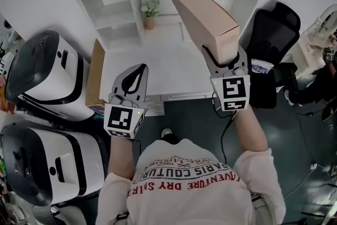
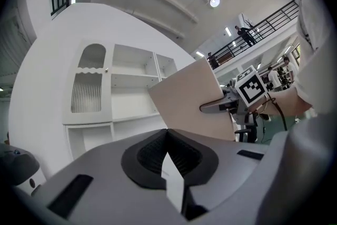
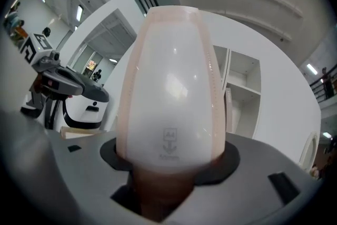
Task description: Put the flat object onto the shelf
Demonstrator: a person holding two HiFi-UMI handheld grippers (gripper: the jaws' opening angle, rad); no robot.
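The flat object is a pale pink A4 file box [image 1: 202, 16] held up on edge, tilted toward the white shelf unit [image 1: 113, 13]. My right gripper [image 1: 224, 58] is shut on its lower end. In the right gripper view the box [image 3: 171, 87] fills the middle and rises out from between the jaws of that gripper [image 3: 171, 166]. In the left gripper view the box [image 2: 192, 97] stands in front of the shelf compartments [image 2: 134, 92]. My left gripper [image 1: 138, 72] hovers over the desk's front left, jaws shut with nothing in them [image 2: 167, 137].
A small potted plant [image 1: 149, 10] stands at the back of the white desk [image 1: 158, 66]. A brown board [image 1: 95, 74] leans at the desk's left edge. Two white machines [image 1: 47, 76] [image 1: 42, 166] stand left, a black office chair [image 1: 274, 34] right.
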